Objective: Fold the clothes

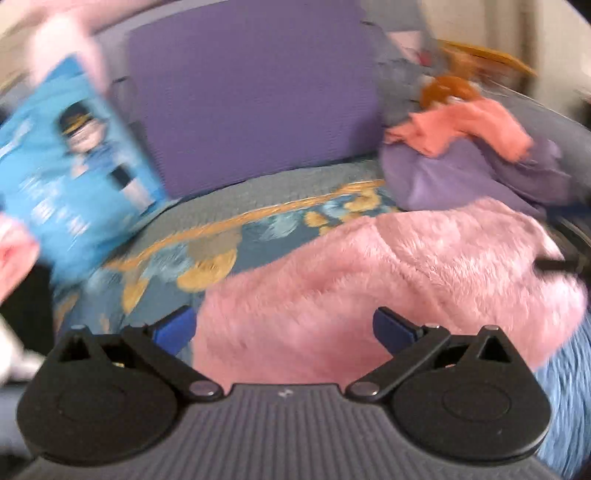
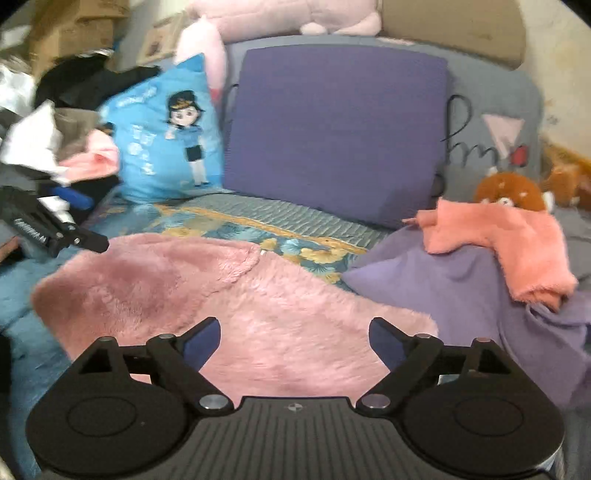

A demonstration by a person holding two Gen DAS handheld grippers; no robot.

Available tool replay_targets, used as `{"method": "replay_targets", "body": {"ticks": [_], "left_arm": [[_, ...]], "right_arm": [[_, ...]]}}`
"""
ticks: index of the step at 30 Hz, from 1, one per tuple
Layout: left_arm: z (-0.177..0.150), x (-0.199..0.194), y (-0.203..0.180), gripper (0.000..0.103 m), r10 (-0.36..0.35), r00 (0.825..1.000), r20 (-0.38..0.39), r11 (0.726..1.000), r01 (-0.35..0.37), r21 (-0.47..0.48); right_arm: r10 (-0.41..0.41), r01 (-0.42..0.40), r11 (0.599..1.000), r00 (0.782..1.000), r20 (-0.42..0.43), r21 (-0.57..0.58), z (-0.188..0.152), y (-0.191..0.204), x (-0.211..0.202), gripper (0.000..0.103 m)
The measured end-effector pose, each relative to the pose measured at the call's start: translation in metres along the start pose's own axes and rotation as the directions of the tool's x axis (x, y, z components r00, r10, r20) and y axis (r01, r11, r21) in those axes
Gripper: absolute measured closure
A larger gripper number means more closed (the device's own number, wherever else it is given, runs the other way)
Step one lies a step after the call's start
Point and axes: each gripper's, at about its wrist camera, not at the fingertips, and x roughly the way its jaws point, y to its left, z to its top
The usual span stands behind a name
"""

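Note:
A pink fluffy garment (image 2: 240, 295) lies spread on the patterned bed cover (image 2: 306, 247), one part folded over at its left. My right gripper (image 2: 293, 339) hovers over its near edge, jaws wide apart, nothing pinched between the blue pads. In the blurred left wrist view the left gripper (image 1: 284, 328) is open too, above the same pink garment (image 1: 369, 266). The left gripper (image 2: 55, 229) also shows at the left of the right wrist view, beside the garment. A coral garment (image 2: 498, 232) lies on a purple cloth (image 2: 443, 288) at the right.
A purple cushion (image 2: 332, 129) and a blue cartoon pillow (image 2: 166, 136) lean against the back. A brown plush toy (image 2: 509, 192) sits behind the coral garment. A heap of clothes (image 2: 55, 147) and cardboard boxes (image 2: 74, 26) crowd the left.

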Motion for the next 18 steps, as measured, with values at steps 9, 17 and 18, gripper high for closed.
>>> {"method": "replay_targets", "body": {"ticks": [9,17,18], "left_arm": [[-0.062,0.064,-0.013,0.0,0.09,0.986,-0.143,0.978,-0.115,-0.172],[-0.08,0.06,0.026,0.0,0.009,0.986,-0.164,0.963,-0.053,-0.266],[-0.083,0.06,0.03,0.0,-0.006,0.986,-0.167,0.954,-0.044,-0.296]], "right_arm": [[-0.061,0.063,0.994,0.998,-0.027,0.094,-0.05,0.033,0.04,0.017],[-0.177,0.2,0.947,0.978,-0.112,0.252,-0.1,-0.056,0.005,0.005],[-0.155,0.184,0.938,0.981,-0.119,0.292,-0.105,-0.065,0.001,0.005]]}}
